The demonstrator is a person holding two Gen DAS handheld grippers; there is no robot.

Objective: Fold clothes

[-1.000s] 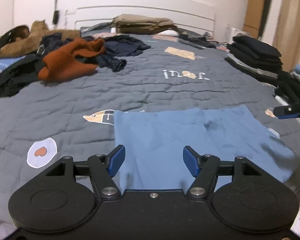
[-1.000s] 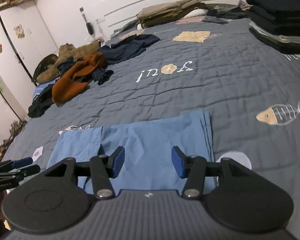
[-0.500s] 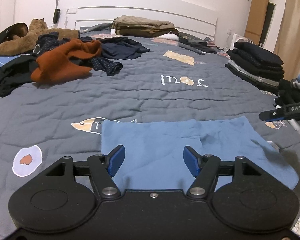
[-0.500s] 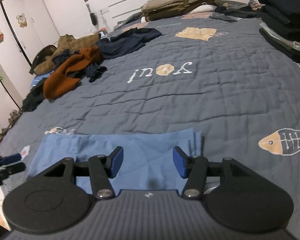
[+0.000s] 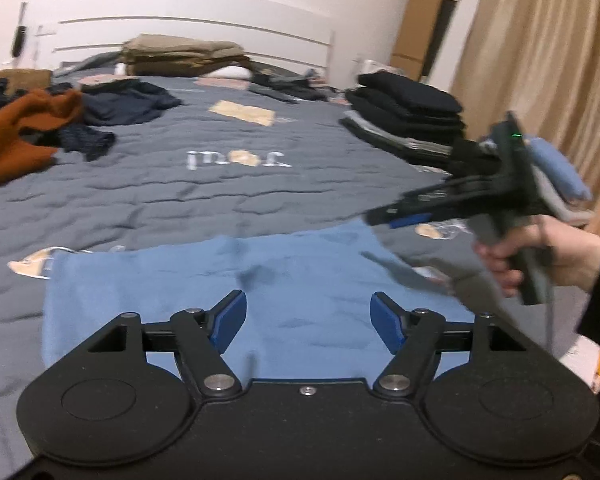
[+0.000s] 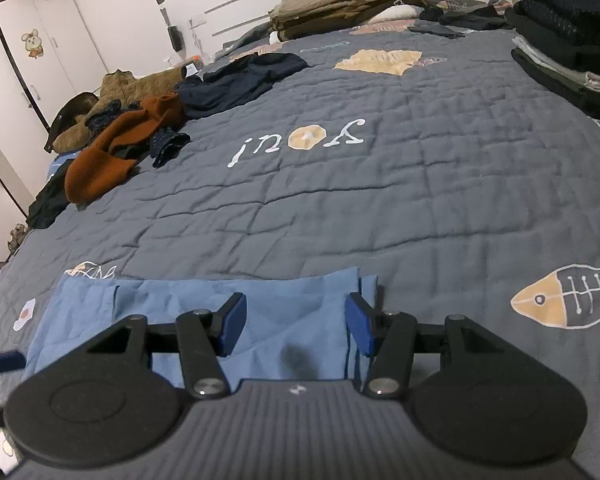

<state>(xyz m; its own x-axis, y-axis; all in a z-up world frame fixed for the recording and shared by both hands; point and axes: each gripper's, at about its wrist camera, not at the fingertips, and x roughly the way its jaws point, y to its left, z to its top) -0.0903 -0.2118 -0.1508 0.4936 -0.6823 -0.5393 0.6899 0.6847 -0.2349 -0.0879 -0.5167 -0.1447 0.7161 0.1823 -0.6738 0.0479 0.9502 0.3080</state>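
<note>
A light blue garment (image 5: 300, 276) lies flat on the grey quilt (image 5: 220, 200) at the bed's near edge. My left gripper (image 5: 308, 316) hovers over its near middle, its jaws opening, with nothing pinched between the blue pads. My right gripper (image 6: 294, 320) stands open over the garment (image 6: 180, 304) near its folded right edge, pads apart and clear of the cloth. In the left wrist view the right gripper (image 5: 384, 216) hangs above the cloth's right corner, held by a hand (image 5: 560, 256). The left gripper's blue tip (image 6: 2, 360) shows at the far left.
A rust sweater (image 6: 112, 156) and navy clothes (image 6: 240, 80) lie loose at the left. A stack of folded dark clothes (image 6: 572, 40) sits at the right edge. A khaki folded pile (image 5: 180, 54) rests by the headboard. A curtain (image 5: 540, 60) hangs on the right.
The left view has swung rightward, bringing the right gripper and the hand holding it into sight. The right gripper has sunk nearer the cloth's right edge. The garment lies as before.
</note>
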